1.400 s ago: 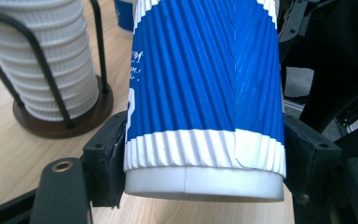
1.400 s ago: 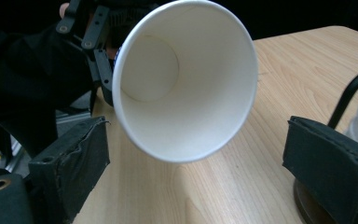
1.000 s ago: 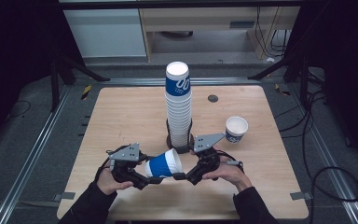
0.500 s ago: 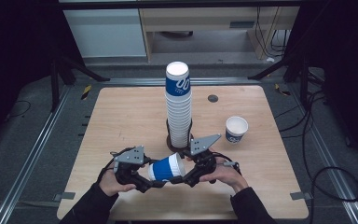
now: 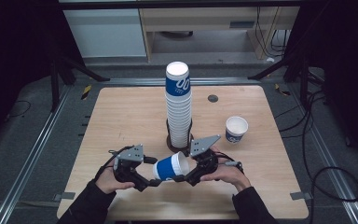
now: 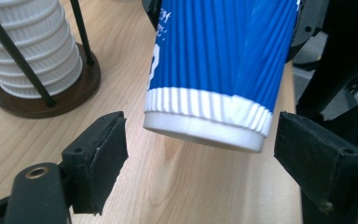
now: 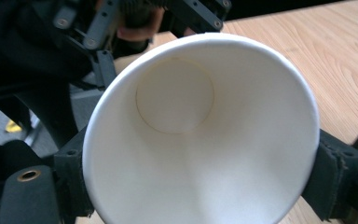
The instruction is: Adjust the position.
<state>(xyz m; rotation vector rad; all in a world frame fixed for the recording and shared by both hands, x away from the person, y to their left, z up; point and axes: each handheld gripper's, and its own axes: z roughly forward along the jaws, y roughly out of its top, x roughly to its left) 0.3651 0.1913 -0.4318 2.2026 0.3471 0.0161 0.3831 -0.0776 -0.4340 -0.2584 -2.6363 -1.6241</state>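
**Cup passing from one gripper to the other**

The blue ribbed paper cup with a white rim and base lies on its side in the air between the two tools, low over the pale wooden table, just in front of the tall stack of white paper cups in its dark wire stand.

It looks very light and thin-walled – a hard squeeze would dent it out of round, most easily at the open mouth. The corrugated sleeve should give the pads good friction; the stiffer places to hold are the rolled rim and the base ring.

The right gripper has just been closing its jaws, and in its own view both black pads press on the outside of the cup near the mouth, one at each side – it grips the cup. The left gripper stands wide open: in its view the cup's white base hangs between its jaws with a clear gap to either pad, touching neither.

A single white-and-blue paper cup stands upright well beyond the right gripper, on its outer side.
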